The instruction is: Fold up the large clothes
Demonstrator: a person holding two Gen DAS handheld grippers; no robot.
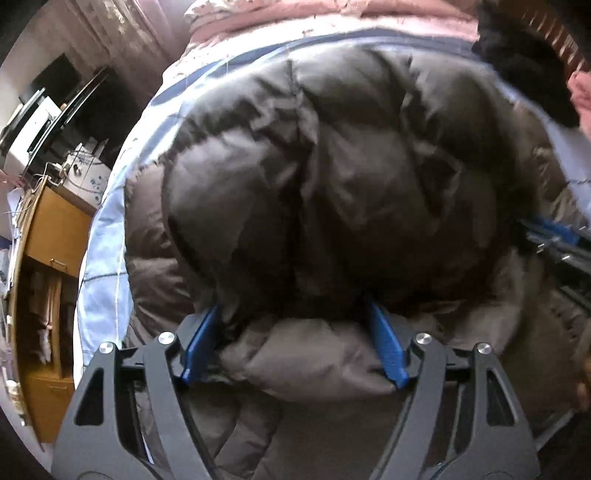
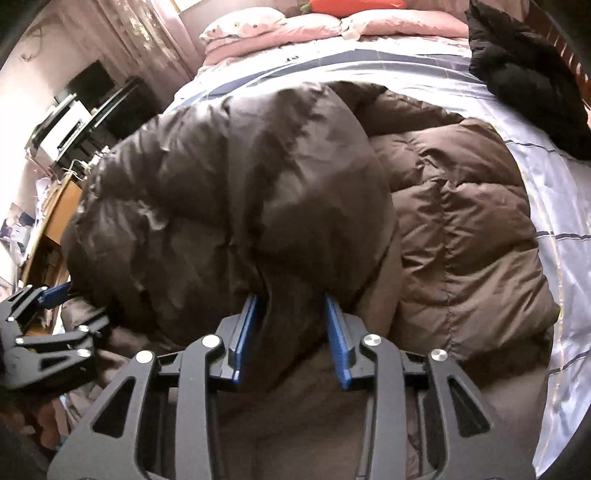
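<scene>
A big brown quilted down jacket (image 1: 325, 177) lies on the bed, partly folded over itself; it also shows in the right wrist view (image 2: 229, 192). My left gripper (image 1: 295, 314) holds a thick fold of the jacket between its blue fingers (image 1: 384, 343), jaws wide around the bulk. My right gripper (image 2: 290, 302) grips a raised fold of the same jacket between its blue fingers (image 2: 338, 343). The left gripper also shows at the left edge of the right wrist view (image 2: 55, 295), the right gripper at the right edge of the left wrist view (image 1: 554, 236).
The bed has a pale blue striped sheet (image 2: 546, 184) and pink pillows (image 2: 332, 26) at the head. A black garment (image 2: 524, 74) lies at the far right. A wooden cabinet (image 1: 55, 236) with clutter stands left of the bed.
</scene>
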